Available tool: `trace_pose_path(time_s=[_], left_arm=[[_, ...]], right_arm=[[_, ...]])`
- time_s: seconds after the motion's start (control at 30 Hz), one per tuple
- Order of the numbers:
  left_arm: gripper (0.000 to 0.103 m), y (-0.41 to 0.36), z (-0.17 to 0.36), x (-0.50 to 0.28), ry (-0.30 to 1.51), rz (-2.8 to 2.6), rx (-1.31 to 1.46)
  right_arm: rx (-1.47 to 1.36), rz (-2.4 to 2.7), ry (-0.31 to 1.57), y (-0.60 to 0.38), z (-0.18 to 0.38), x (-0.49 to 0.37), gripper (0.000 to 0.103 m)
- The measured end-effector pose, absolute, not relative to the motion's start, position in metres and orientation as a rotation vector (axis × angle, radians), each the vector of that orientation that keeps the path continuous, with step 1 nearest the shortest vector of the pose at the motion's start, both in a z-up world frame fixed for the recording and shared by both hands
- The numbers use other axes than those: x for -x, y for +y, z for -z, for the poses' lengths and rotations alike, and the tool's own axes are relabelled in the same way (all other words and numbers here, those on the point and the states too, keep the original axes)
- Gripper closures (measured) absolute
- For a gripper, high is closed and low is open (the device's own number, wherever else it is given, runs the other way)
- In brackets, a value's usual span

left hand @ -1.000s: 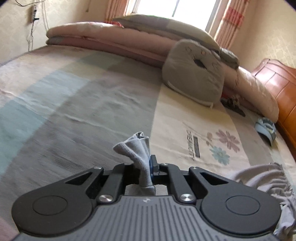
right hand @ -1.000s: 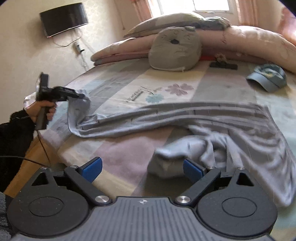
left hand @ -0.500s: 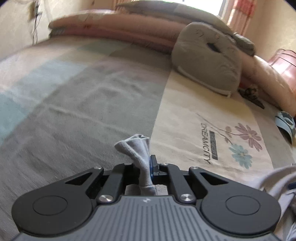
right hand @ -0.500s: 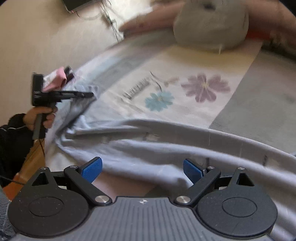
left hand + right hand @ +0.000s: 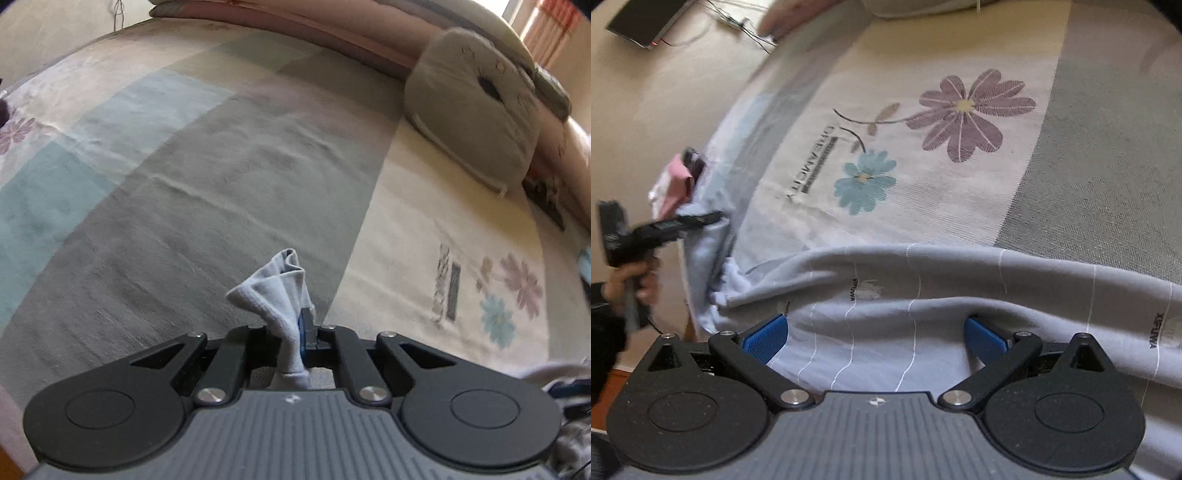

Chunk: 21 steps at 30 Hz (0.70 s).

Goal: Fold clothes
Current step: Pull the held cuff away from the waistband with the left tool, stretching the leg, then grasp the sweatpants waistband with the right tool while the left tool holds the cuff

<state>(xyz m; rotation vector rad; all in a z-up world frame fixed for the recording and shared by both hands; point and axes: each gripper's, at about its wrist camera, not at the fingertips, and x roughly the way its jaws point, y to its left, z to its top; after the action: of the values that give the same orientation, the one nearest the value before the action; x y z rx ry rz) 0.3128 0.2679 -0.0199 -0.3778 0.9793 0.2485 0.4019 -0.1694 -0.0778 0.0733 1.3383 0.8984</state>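
Observation:
A light grey-blue garment (image 5: 923, 291) with thin white stripes and small printed logos lies stretched across the bed. My left gripper (image 5: 301, 328) is shut on a bunched corner of that garment (image 5: 275, 295), which sticks up between its fingers. In the right wrist view the left gripper (image 5: 701, 219) shows at the far left, held by a hand (image 5: 639, 280), with the cloth hanging from its tip. My right gripper (image 5: 877, 336) stands open low over the garment, its blue pads (image 5: 766, 338) spread wide on either side of a fold.
The patchwork bedsheet (image 5: 221, 177) carries flower prints (image 5: 960, 110) and lettering. A grey cushion (image 5: 476, 103) and rolled pink bedding (image 5: 332, 18) lie at the head of the bed. A dark screen (image 5: 646, 22) and cables hang on the wall; the bed's left edge is near the hand.
The right gripper has dropped forward and down from above the bed to just over the garment, still open. The left gripper has tilted lower, holding the same corner.

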Motion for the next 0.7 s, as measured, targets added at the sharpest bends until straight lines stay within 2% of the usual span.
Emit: trace_pose_path(time_s=[0.23,0.43,0.5,0.57,0.7], left_arm=[[0.098,0.293,-0.018,-0.318,0.969,-0.276,0.437],[0.098,0.310,-0.045,-0.312,0.942,-0.294,0.452],[0.098,0.310,-0.043,-0.302,0.949,-0.323,0.474],[0.098,0.307,-0.038,-0.290,0.952,-0.344,0.488],[0.098,0.304,-0.016,-0.262,0.972,-0.397,0.490]], right_arm=[[0.046,-0.749,1.463,-0.142,0.072,-0.406,0.000],[0.018,-0.677,1.468,-0.140,0.041,-0.413,0.017],[-0.005,-0.715,1.439,-0.137,0.030,-0.421,0.023],[-0.035,-0.805,1.441,-0.127,0.027,-0.433,0.034],[0.027,-1.029,1.472,-0.086,0.039,-0.458,0.041]])
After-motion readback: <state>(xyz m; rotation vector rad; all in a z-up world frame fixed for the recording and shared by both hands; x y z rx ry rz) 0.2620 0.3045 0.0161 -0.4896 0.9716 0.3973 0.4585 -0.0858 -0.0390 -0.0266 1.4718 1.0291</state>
